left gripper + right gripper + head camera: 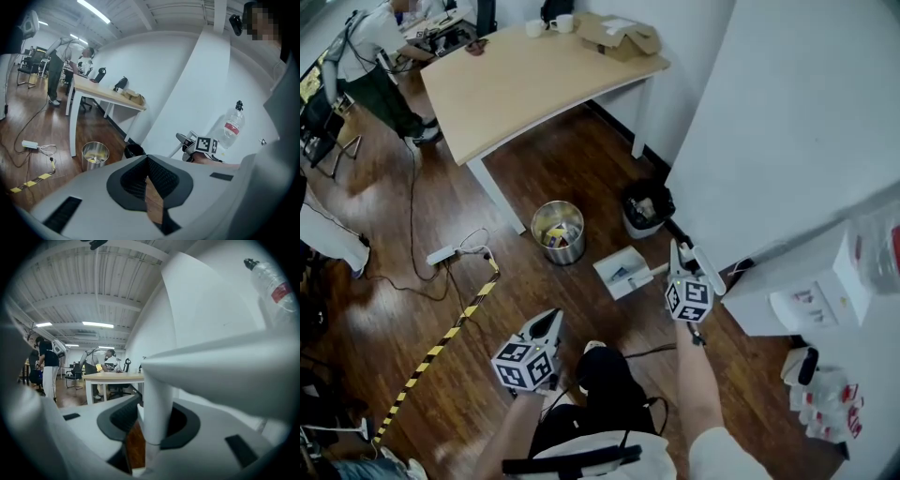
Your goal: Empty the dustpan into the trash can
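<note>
We hold the white plastic dustpan (622, 272) above the dark wooden floor (572, 159), with its slim white handle (157, 413) clenched between the jaws of our right tool (680, 261). In the right gripper view that handle stands upright between the pads and the pan spreads broadly above it. The pan hangs near two bins but over neither. The round steel trash can (558, 232), with yellow scraps inside, stands to its upper left. The black bin lined with a dark bag (647, 208) sits just beyond it against the white wall (787, 112). Our left tool (546, 323) hovers lower and to the left, well apart from the pan, its jaws pressed together with nothing between them. Past the bins stands a light wooden table (525, 84) on white legs. A white power strip (441, 255) and a strip of yellow-and-black tape (441, 342) lie on the floor at left.
</note>
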### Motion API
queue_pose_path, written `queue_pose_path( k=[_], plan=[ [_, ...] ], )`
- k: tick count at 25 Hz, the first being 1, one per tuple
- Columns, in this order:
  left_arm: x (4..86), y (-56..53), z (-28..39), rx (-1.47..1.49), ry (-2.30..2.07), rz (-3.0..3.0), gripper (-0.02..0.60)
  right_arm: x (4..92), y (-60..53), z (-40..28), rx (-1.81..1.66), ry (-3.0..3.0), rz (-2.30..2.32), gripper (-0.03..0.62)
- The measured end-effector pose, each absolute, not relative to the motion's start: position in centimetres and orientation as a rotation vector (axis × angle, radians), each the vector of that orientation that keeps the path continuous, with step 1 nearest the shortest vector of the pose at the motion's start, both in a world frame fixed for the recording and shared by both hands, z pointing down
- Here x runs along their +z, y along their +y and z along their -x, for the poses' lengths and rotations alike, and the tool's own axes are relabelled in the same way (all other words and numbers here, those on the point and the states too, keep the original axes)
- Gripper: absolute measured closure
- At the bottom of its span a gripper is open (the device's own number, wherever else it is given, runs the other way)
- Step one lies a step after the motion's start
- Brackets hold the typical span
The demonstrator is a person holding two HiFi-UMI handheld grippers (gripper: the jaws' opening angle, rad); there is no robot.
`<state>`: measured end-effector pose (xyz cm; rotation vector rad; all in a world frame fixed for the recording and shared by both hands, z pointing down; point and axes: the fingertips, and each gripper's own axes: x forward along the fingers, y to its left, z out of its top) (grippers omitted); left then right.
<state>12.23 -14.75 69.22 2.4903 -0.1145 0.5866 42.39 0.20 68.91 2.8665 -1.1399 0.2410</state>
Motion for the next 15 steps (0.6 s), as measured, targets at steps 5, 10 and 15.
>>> queue_pose_path(
  k=[5, 10, 15],
  plan=[
    [66.0, -15.8, -13.3, 0.589, -0.129, -2.489, 0.594, 66.3, -0.9, -43.3, 0.253, -1.128, -2.846, 0.447],
    [63.4, -16.4, -13.5, 0.612, -0.131, -2.472, 0.594, 62.8, -1.8, -42.5, 0.24, -1.151, -2.818, 0.456],
    [61.0, -16.8, -14.3, 0.619, -0.116, -2.464, 0.594, 57.5, -1.5, -41.3, 0.209, -1.199, -2.832, 0.461]
  ],
)
